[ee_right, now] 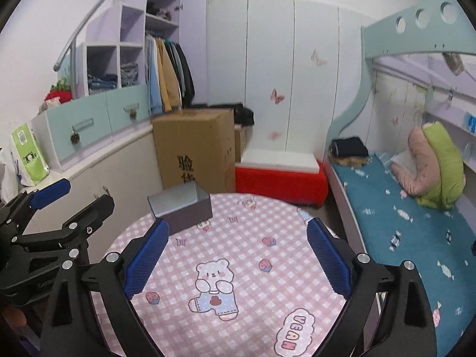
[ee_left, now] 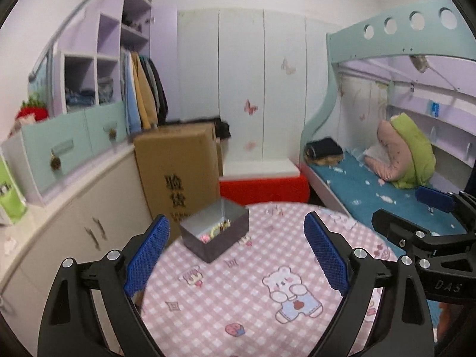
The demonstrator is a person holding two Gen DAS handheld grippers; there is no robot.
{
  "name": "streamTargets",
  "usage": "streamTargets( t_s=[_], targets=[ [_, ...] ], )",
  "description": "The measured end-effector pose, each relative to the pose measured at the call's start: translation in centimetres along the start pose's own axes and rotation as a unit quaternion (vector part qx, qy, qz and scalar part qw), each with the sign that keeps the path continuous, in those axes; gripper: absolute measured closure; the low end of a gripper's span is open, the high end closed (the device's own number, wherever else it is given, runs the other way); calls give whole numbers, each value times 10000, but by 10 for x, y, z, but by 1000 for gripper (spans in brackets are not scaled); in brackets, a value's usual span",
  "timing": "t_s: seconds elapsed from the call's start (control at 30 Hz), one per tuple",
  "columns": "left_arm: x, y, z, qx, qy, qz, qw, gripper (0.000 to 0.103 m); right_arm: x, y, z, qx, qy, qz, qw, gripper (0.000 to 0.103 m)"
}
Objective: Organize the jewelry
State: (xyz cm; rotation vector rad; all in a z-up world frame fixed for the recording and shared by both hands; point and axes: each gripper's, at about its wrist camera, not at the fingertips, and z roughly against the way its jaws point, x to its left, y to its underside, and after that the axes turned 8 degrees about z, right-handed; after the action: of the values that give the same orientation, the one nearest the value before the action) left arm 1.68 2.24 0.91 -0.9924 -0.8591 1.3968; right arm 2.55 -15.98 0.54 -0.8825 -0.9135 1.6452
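Observation:
A small dark grey open box [ee_left: 214, 232] stands on the far left part of a round table with a pink checked cloth [ee_left: 238, 297]. Small pieces of jewelry [ee_left: 215, 229] lie inside it. The box also shows in the right wrist view [ee_right: 181, 209], where its inside is hidden. My left gripper [ee_left: 236, 247] is open and empty, held above the table near the box. My right gripper [ee_right: 238, 247] is open and empty above the table's middle. Each gripper shows at the edge of the other's view, the right one [ee_left: 431, 223] and the left one [ee_right: 59, 208].
A tall cardboard carton [ee_left: 178, 169] stands behind the table. A white cabinet [ee_left: 74, 208] runs along the left. A bed with a blue sheet [ee_left: 372, 190] lies to the right. A red-and-white box [ee_left: 261, 181] sits at the wardrobe's foot.

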Motion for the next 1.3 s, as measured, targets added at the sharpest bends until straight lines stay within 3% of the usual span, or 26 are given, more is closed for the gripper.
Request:
streamTargets(
  t_s=[0.27,0.6,0.83,1.3],
  targets=[
    [-9,-17,55,-819,-29,-84,9966,14,4,-11,56,-741,383,111,9965,9],
    [-9,-20,72,-1111,56,52,9938,14,6,-9,84,-1316,817,204,9877,8],
    [-11,-16,70,-1306,66,78,9914,14,5,-5,84,-1387,928,110,9859,7],
    [-11,-11,56,-1159,57,56,9932,14,0,-1,71,-1200,928,98,9884,7]
  ],
)
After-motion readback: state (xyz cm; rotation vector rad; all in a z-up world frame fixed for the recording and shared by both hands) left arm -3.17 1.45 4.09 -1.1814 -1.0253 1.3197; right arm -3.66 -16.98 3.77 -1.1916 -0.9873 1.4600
